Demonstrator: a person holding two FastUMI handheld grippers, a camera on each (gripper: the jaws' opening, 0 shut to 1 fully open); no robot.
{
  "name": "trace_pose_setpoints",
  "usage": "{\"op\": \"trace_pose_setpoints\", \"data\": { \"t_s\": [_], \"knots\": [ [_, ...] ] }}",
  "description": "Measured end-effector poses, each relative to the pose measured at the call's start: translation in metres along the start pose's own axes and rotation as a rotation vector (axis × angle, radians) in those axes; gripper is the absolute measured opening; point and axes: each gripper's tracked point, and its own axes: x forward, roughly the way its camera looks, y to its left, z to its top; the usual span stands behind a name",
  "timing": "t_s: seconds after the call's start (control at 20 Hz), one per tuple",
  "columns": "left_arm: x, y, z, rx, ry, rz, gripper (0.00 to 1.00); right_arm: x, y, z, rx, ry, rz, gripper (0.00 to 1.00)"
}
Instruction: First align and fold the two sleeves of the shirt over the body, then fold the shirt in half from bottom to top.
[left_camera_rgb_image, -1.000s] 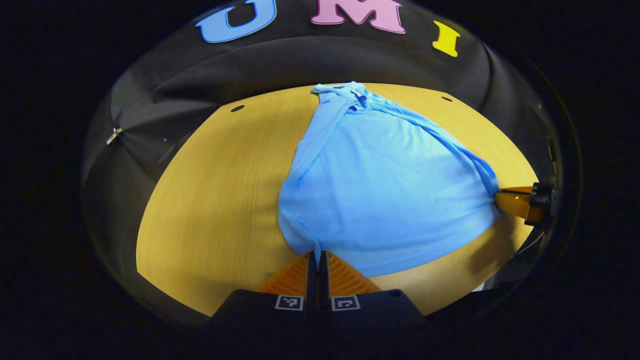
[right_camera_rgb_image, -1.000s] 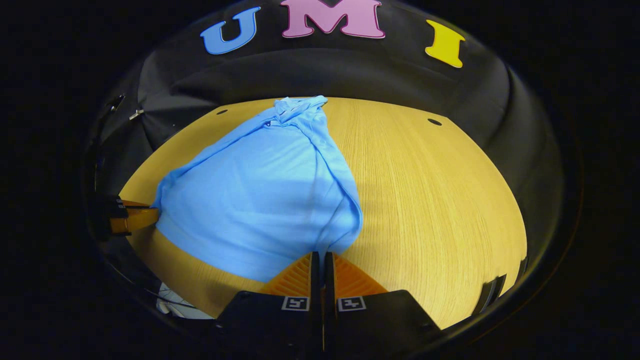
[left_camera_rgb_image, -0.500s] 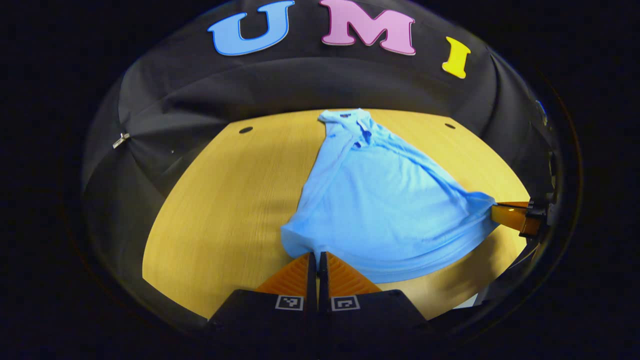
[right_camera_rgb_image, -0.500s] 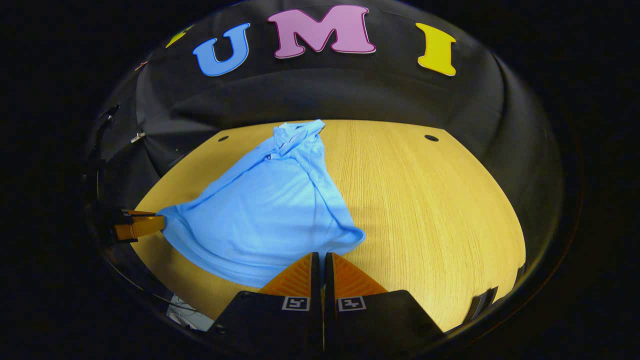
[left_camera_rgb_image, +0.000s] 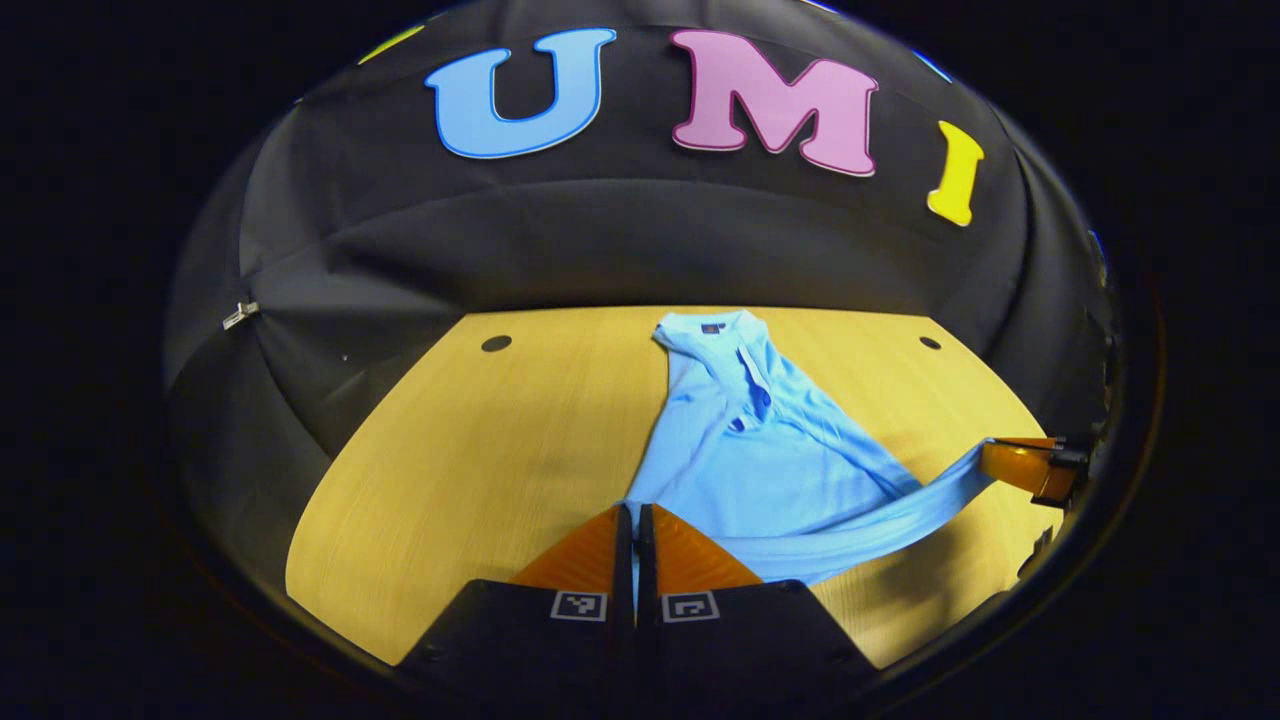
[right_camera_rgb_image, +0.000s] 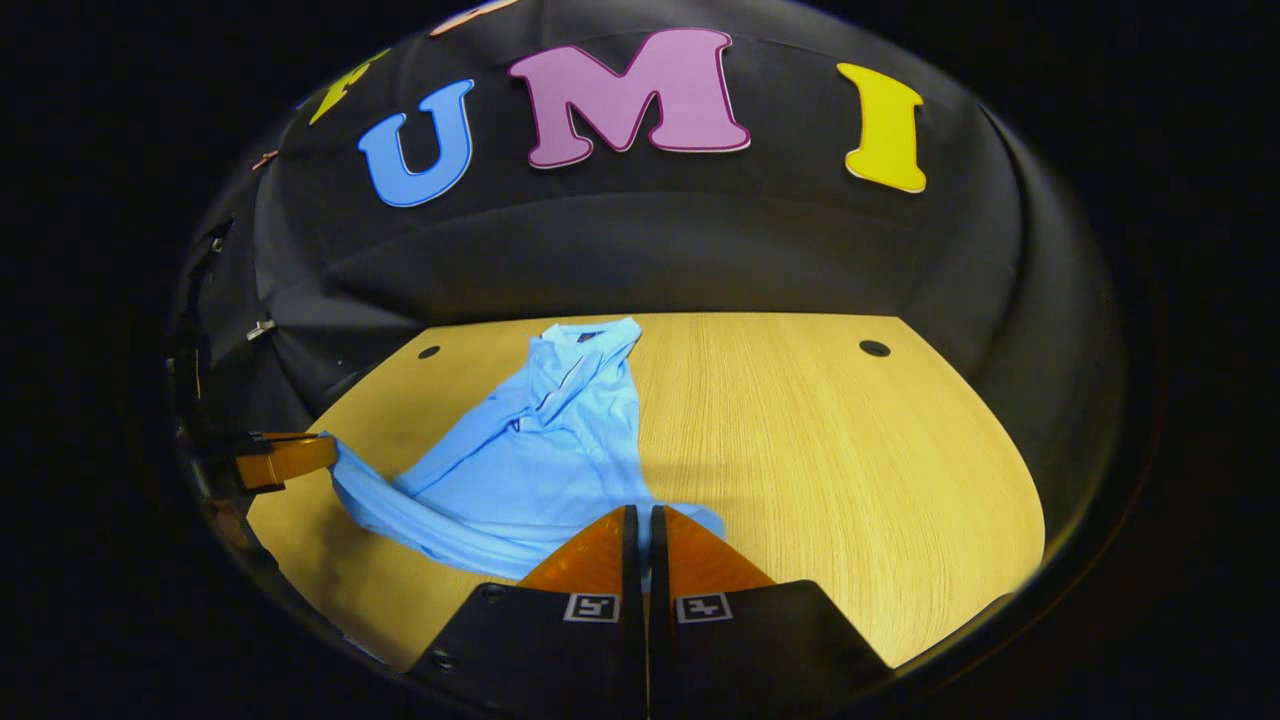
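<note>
So, biggest thing first: the wooden surface (left_camera_rgb_image: 450, 480) takes up most of the lower half in both views, with the black booth wall (left_camera_rgb_image: 600, 240) curving behind it. The blue shirt (left_camera_rgb_image: 760, 460) lies on it with the collar (left_camera_rgb_image: 700, 330) at the far end, near the back edge, and the body running toward the camera.

Both grippers have a bottom corner of the hem each. In the left gripper view the left gripper (left_camera_rgb_image: 635, 515) has its jaws pressed together with a pinch of blue cloth caught between them, and farther off on the right you can see the right gripper (left_camera_rgb_image: 1030, 465) with the other hem corner stretched out to it. The right gripper view mirrors that: right gripper (right_camera_rgb_image: 640, 515) closed on cloth just ahead of it, left gripper (right_camera_rgb_image: 285, 458) off to the left holding the other end. The hem (left_camera_rgb_image: 860, 520) hangs between them as a taut band lifted off the wood.

As for progress, my read is the sleeve part is done, since no sleeve sticks out on either side and the body looks narrow, though I can't actually make out the folded sleeves. The bottom-to-top fold looks like it's just getting set up: hem gripped and raised, but it is nowhere near the collar. So carrying it forward and laying it down is what's left.
</note>
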Motion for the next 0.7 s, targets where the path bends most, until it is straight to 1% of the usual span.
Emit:
{"op": "trace_pose_setpoints", "data": {
  "t_s": [0.1, 0.15, 0.2, 0.4, 0.65, 0.7],
  "knots": [
    [0.019, 0.0, 0.017, -0.01, -0.025, 0.011, 0.05, 0.014, -0.002, 0.016, 0.0, -0.026, -0.011, 0.06],
    [0.029, 0.001, 0.028, -0.015, -0.041, 0.015, 0.01, 0.024, -0.004, 0.026, 0.001, -0.039, -0.015, 0.06],
    [0.037, 0.001, 0.039, -0.016, -0.057, 0.018, 0.06, 0.032, -0.005, 0.034, -0.001, -0.047, -0.014, 0.06],
    [0.07, 0.001, 0.083, -0.016, -0.126, 0.032, 0.06, 0.071, -0.012, 0.065, -0.033, -0.083, -0.025, 0.06],
    [0.124, 0.011, 0.133, -0.007, -0.194, 0.075, 0.06, 0.133, -0.023, 0.102, 0.017, -0.109, -0.046, 0.06],
    [0.135, 0.014, 0.138, -0.014, -0.194, 0.082, 0.01, 0.145, -0.024, 0.107, 0.021, -0.11, -0.048, 0.05]
  ]
}}
